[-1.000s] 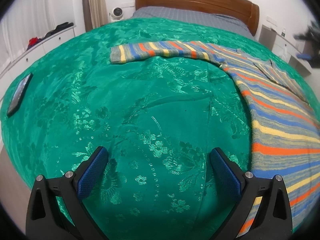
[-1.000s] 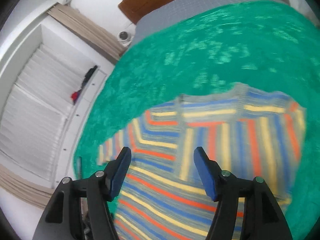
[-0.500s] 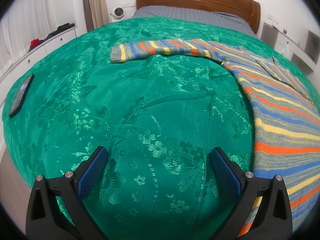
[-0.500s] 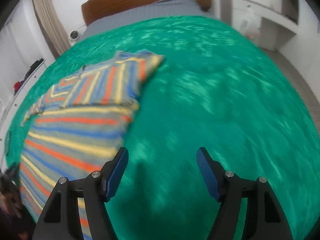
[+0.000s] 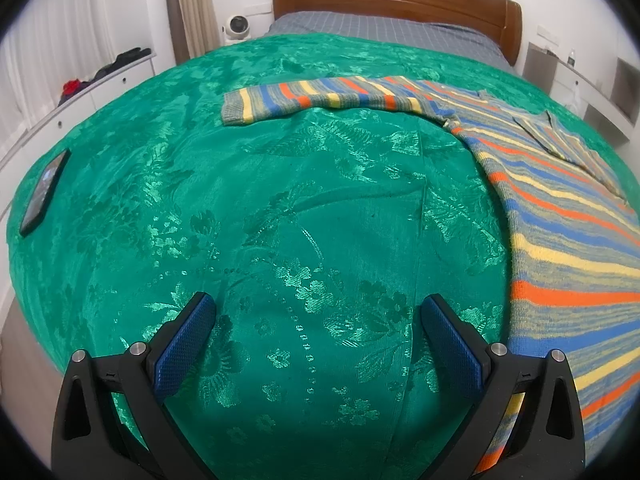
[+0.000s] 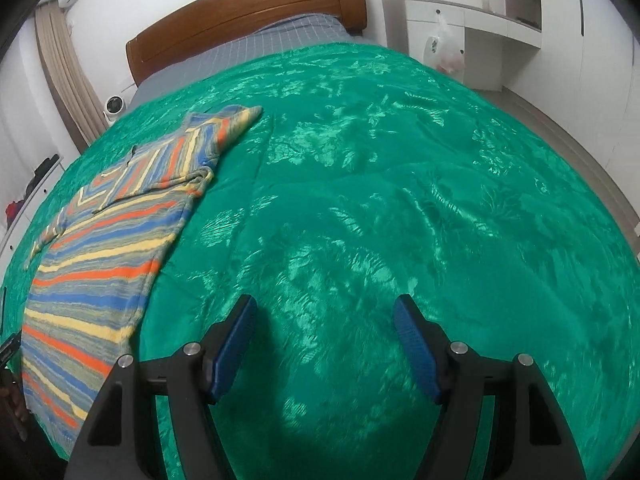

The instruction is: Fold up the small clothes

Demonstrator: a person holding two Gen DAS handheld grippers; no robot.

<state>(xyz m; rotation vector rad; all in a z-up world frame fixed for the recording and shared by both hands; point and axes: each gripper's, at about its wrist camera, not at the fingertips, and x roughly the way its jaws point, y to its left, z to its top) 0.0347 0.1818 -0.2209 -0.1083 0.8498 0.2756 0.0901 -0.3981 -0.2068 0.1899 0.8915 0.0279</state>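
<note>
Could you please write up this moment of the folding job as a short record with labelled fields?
surface: green bedspread on a bed with a wooden headboard
garment: striped sweater, lying flat
far sleeve: folded in across the chest
near sleeve: stretched out sideways, not yet folded
left gripper: open, empty, over bare bedspread beside the sweater
right gripper: open, empty, over bare bedspread beside the sweater
other item: dark phone near the bed's edge
</note>
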